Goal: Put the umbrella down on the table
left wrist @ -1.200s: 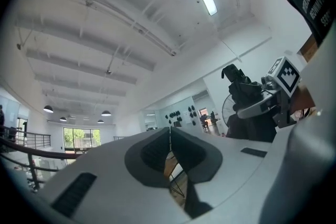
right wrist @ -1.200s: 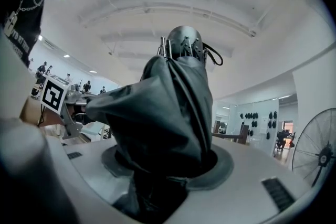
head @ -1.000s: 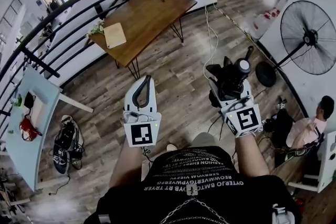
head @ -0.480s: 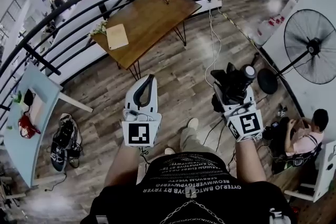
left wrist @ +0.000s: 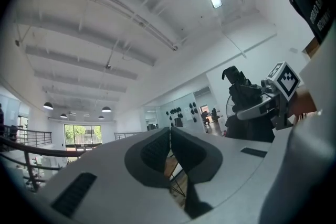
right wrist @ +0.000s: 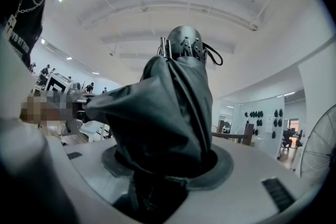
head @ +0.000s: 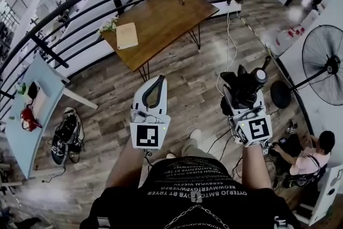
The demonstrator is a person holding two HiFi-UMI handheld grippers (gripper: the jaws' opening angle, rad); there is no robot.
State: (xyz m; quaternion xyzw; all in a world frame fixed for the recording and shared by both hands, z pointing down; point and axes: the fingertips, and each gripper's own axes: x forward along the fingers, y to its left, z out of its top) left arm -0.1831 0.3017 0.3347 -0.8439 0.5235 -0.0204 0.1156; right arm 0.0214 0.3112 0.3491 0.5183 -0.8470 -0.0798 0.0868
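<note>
The task is only at its carrying stage. The right gripper [head: 242, 106] is clamped on the folded dark umbrella [head: 247, 83]. In the right gripper view, the cloth of the umbrella [right wrist: 168, 113] fills the gap between the jaws, and its end with the small strap sticks out beyond them. The umbrella is therefore in the air over the wooden floor, in front of the person and on the right side. It touches no table.

The left gripper [head: 159, 81] has its jaws together with nothing between them, and it is held out in front beside the other one. It seems to have no part in the work for now.

The wooden table [head: 161, 13] stands ahead and a little to the left, well apart from both grippers. It has a notebook [head: 127, 35] near one corner, and most of its top is bare. It is probably the goal, although a pale blue table [head: 32, 115] also stands at the far left.

What is left is nearly everything: to reach the table, to lower the umbrella until it lies on the top, and to open the right jaws.
</note>
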